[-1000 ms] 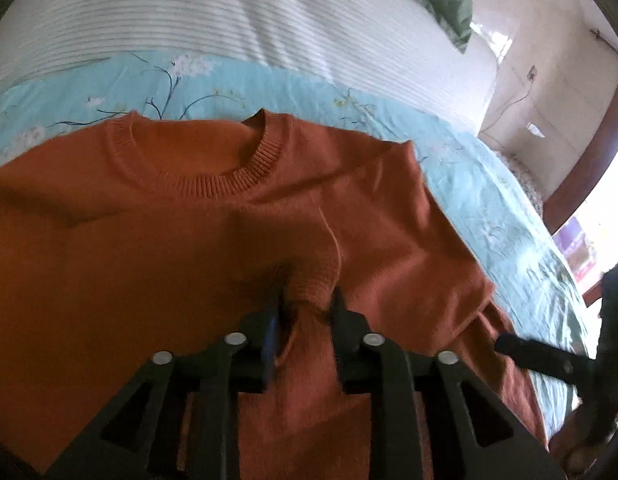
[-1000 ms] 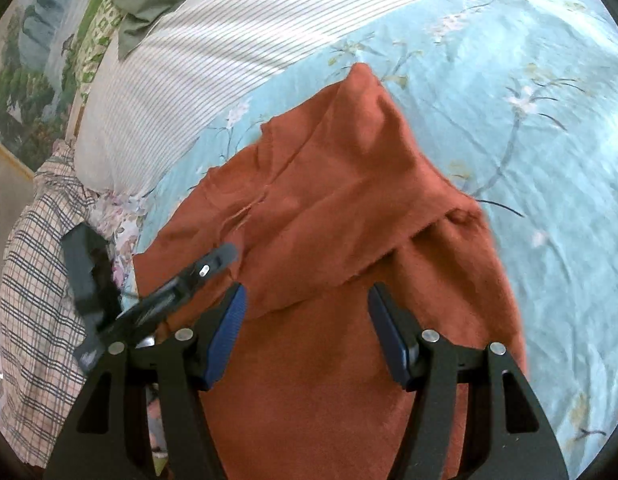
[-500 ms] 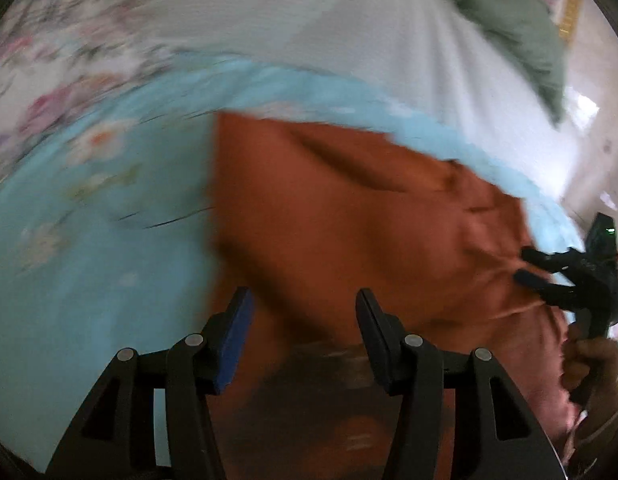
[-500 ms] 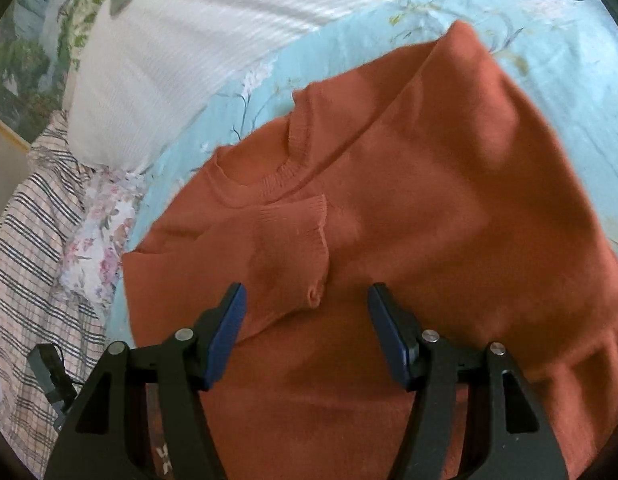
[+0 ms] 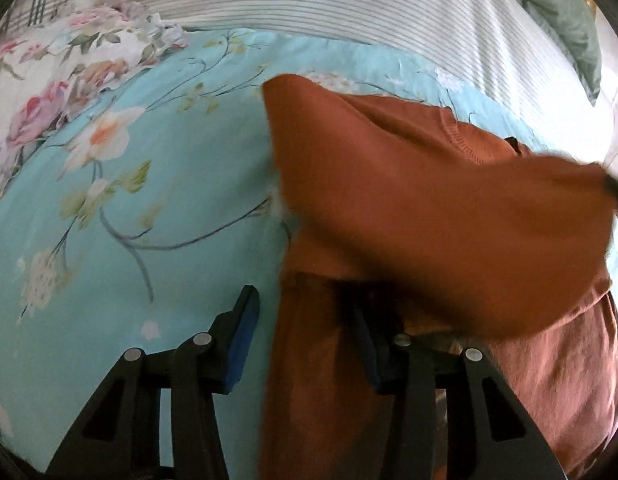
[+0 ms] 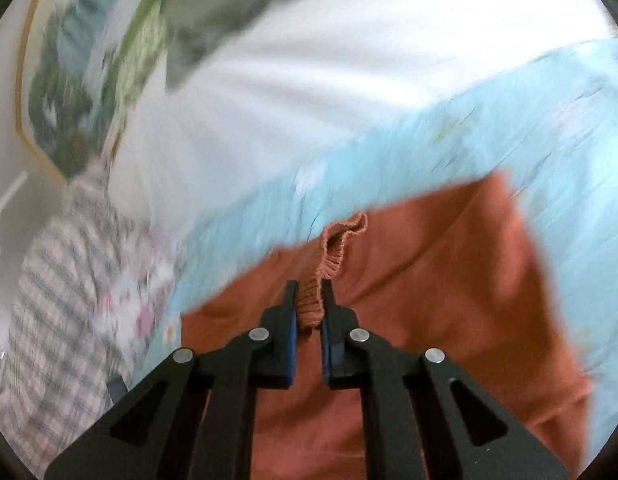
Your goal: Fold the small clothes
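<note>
While the right claw [image 6: 309, 300] pinches its ribbed cuff, the sweater [image 5: 409, 208] lies neckline toward the pillow; left claw [image 5: 305, 340] gapes.

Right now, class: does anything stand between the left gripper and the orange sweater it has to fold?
Nothing visible does. The left gripper is open right at the orange sweater, whose left edge lies between its fingers on the blue floral bedsheet. The right gripper is shut on the ribbed cuff.

The sweater [image 5: 409, 208] is rust orange all over, lying on a sky-blue sheet [image 5: 129, 208] printed with white blossoms and grey stems. Beyond the sweater, a white pillow [image 5: 309, 4] has thin grey stripes; left of it, pink rose-print cloth [image 5: 49, 80].
</note>
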Demonstrator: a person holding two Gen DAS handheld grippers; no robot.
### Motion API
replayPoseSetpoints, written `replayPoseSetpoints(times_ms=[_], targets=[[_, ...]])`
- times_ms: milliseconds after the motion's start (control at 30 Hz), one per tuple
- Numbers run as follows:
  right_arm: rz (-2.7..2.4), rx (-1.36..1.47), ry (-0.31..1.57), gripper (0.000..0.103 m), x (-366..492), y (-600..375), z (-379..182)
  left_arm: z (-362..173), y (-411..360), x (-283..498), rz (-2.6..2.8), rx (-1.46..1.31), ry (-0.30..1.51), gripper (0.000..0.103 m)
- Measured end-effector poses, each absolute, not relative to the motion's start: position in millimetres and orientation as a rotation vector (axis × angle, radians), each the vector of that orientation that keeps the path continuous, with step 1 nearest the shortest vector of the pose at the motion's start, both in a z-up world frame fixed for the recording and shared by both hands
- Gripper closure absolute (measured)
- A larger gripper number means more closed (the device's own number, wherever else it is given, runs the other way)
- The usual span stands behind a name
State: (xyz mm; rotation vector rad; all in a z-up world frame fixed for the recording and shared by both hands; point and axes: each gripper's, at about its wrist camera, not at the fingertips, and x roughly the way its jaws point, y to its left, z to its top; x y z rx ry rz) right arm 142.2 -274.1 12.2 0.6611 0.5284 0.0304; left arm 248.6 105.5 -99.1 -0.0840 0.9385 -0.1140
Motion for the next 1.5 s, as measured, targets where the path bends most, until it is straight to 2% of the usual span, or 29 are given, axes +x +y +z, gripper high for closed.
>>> replayPoseSetpoints(times_ms=[200,300,500,767,800,867,933,1000,1200,1267,1300,1500], targets=[[-0.069,0.724,0.656,0.093,131.9,-301.9,-42.6,-100.0,100.8,259.7,-0.09,-0.09,0.939,0.059],[-0.066,0.743,0.687,0.093,129.4,-296.5,-62.6,-97.2,104.9,258.3,-0.033,-0.138,0.911,0.071],[-0.028,0.697,0.732,0.093,136.9,-275.0,-69.3,-95.6,143.8,233.3,0.059,-0.391,0.835,0.071],[-0.039,0.706,0.782,0.093,128.2,-281.0,-85.8,-102.9,149.4,233.0,0.036,-0.434,0.882,0.07],[-0.05,0.706,0.784,0.09,124.4,-282.5,-83.9,-101.0,148.3,232.0,0.024,-0.424,0.894,0.07],[-0.135,0.647,0.76,0.079,116.3,-280.4,-69.6,-93.0,148.1,224.0,-0.028,-0.405,0.899,0.07],[-0.17,0.571,0.693,0.059,109.1,-271.7,-47.4,-86.7,149.7,214.1,-0.041,-0.353,0.885,0.067],[-0.105,0.544,0.664,0.051,114.2,-257.3,-32.2,-83.2,148.1,209.9,-0.043,-0.301,0.876,0.063],[0.314,0.448,0.796,0.05,210.4,-163.1,-24.0,-94.9,142.1,217.5,-0.067,-0.243,0.893,0.062],[0.415,0.392,0.829,0.046,248.5,-127.0,-25.9,-102.3,143.7,220.6,-0.07,-0.256,0.896,0.062],[0.454,0.359,0.851,0.043,269.5,-108.4,-27.3,-104.9,144.7,221.5,-0.074,-0.269,0.892,0.062],[0.544,0.141,0.888,0.042,364.9,-20.7,-33.1,-109.6,147.7,217.0,-0.076,-0.294,0.846,0.061]])
